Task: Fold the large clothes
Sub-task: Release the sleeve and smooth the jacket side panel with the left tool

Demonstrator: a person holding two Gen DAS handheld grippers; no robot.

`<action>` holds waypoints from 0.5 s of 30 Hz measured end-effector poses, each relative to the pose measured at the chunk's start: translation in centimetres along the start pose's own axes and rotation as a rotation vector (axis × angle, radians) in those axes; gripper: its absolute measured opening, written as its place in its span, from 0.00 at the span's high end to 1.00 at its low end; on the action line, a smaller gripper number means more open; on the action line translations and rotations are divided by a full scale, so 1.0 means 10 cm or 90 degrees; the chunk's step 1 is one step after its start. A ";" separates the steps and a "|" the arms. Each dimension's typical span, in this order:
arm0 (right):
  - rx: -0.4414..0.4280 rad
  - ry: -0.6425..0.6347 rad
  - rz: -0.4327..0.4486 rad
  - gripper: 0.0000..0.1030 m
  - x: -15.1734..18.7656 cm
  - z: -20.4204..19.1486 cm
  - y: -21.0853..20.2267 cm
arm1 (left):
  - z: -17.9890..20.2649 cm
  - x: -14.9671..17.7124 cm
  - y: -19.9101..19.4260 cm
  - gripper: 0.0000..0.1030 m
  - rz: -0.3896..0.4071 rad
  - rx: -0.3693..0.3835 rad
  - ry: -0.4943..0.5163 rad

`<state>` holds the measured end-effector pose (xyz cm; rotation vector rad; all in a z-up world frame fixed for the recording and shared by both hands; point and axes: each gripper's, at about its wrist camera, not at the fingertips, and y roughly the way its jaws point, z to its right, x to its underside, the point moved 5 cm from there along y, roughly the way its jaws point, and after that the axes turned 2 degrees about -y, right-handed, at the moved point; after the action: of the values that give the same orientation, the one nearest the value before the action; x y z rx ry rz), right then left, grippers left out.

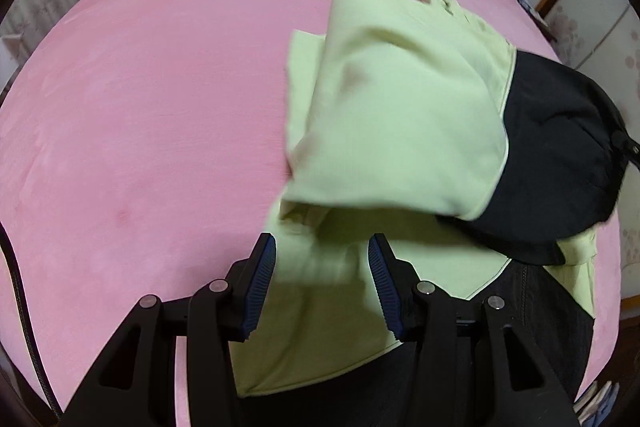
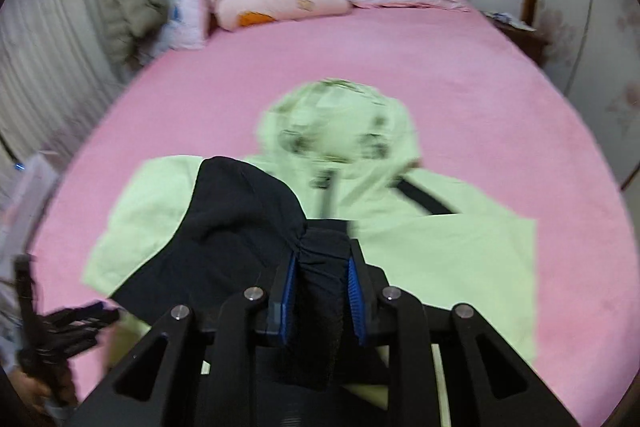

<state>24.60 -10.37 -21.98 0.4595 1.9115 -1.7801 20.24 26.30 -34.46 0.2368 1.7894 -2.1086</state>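
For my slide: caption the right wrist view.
Right gripper pinches the jacket's black sleeve cuff above the green jacket on a pink bed.

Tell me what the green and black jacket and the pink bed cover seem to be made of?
Jacket: looks like smooth, thin woven synthetic, matte, perhaps a windbreaker shell; it falls in soft folds, and the black cuff is gathered like elastic. Blur leaves this open. Bed cover: seems a soft, brushed, fleece-like fabric, matte, with faint nap marks across it.
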 end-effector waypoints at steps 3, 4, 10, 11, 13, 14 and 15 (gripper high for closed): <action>0.058 -0.001 -0.031 0.77 -0.06 0.31 0.38 | 0.16 0.02 0.11 0.54 -0.014 -0.001 0.017; 0.087 -0.001 -0.043 0.77 -0.09 0.42 0.52 | 0.23 0.02 0.15 0.54 -0.019 -0.001 0.021; 0.119 0.088 -0.138 0.70 -0.02 0.96 1.14 | 0.40 0.04 0.19 0.54 -0.031 -0.003 0.038; 0.112 0.113 -0.131 0.69 0.01 1.04 1.12 | 0.39 0.02 0.17 0.54 -0.025 -0.001 0.036; 0.110 0.135 -0.120 0.66 0.09 1.14 1.04 | 0.39 -0.05 0.09 0.54 -0.007 0.008 0.024; 0.103 0.148 -0.116 0.62 0.16 1.21 0.99 | 0.39 -0.08 0.07 0.53 0.001 0.013 0.019; 0.096 0.158 -0.116 0.60 0.22 1.26 0.95 | 0.37 -0.14 0.03 0.52 0.014 0.015 0.012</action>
<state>29.47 -22.11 -31.52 0.6000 2.0488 -2.0781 21.99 22.91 -33.55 0.2826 1.7650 -2.1205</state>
